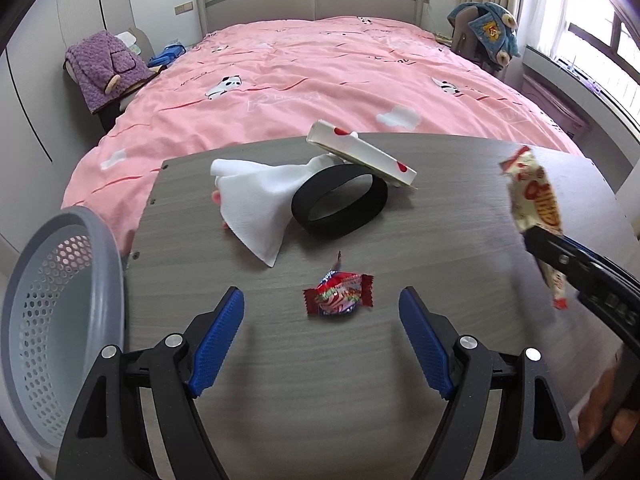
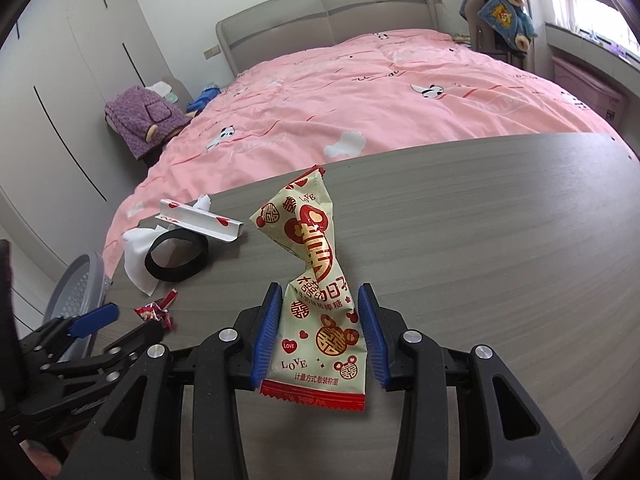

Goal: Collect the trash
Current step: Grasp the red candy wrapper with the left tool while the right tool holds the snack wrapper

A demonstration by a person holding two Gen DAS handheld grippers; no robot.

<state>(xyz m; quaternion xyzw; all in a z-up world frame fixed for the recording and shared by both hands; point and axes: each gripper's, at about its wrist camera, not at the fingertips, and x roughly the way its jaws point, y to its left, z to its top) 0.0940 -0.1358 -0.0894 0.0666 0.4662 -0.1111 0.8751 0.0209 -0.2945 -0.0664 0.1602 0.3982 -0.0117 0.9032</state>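
Cream wrapper (image 2: 320, 280) (clamped) above table (image 2: 500, 260)

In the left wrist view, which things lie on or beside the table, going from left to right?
Basket → white cloth → red candy → cream wrapper, held in the right tongs.

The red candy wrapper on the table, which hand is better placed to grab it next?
Left. The left gripper is open and the red wrapper lies on the table right between its fingertips. The right gripper is shut on the cream wrapper.
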